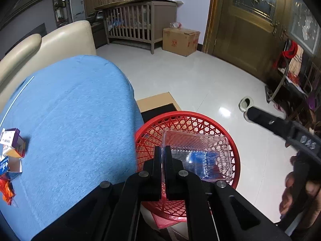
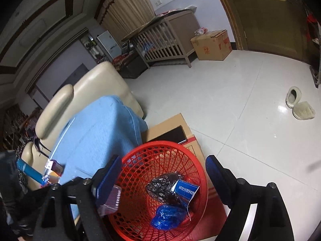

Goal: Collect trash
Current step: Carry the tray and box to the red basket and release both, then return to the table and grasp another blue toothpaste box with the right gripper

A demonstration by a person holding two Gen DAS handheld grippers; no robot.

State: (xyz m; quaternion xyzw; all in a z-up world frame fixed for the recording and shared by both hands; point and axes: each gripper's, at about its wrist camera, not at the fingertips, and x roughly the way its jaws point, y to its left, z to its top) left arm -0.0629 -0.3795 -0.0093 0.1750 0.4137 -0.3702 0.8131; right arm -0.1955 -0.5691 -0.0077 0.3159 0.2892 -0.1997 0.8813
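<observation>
My left gripper [image 1: 163, 152] is shut on the rim of a clear plastic tray [image 1: 197, 156] and holds it over the red mesh basket [image 1: 234, 150]. In the right wrist view the basket [image 2: 166, 150] holds a black bag [image 2: 164, 186], a blue box [image 2: 185, 190] and a blue bag [image 2: 170, 217]; the clear tray [image 2: 112, 200] shows at its left rim. My right gripper [image 2: 162, 172] is open and empty above the basket. Small boxes [image 1: 12, 142] and an orange wrapper [image 1: 7, 190] lie on the blue cushion [image 1: 76, 120].
The basket stands on a cardboard box [image 2: 170, 124] beside a cream sofa [image 1: 60, 38]. A crib [image 1: 138, 22], a cardboard carton [image 1: 180, 40] and a wooden door [image 1: 244, 30] stand across the white tiled floor. Slippers [image 2: 299, 104] lie on the floor.
</observation>
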